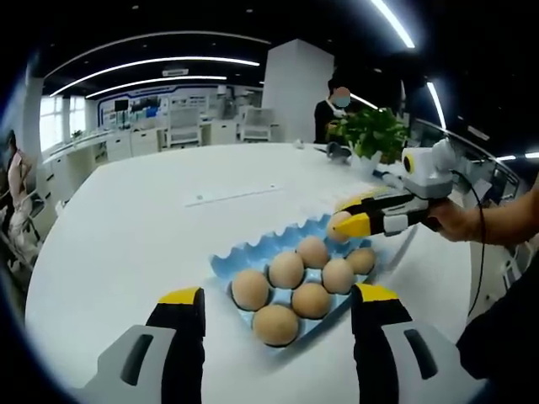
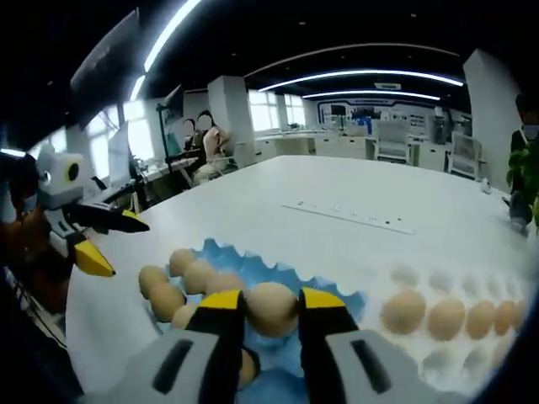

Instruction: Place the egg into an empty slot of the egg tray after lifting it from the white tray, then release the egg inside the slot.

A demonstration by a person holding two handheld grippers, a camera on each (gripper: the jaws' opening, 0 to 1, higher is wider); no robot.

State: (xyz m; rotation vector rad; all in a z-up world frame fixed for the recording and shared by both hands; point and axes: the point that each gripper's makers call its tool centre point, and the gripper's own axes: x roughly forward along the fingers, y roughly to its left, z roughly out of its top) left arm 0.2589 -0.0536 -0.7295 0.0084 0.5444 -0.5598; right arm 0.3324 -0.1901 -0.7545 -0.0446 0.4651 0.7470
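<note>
My right gripper is shut on a tan egg and holds it just above the blue egg tray. In the left gripper view the same egg sits in the yellow tips of the right gripper, over the tray's far right corner. The blue tray holds several eggs. The white tray, with a row of eggs, lies to the right of the blue one. My left gripper stands open in front of the blue tray with nothing between its fingers, and appears again as the left gripper.
Both trays rest on a large white table with a narrow slot panel. A potted plant stands at the far edge, with a person behind it. A hand holds the right gripper.
</note>
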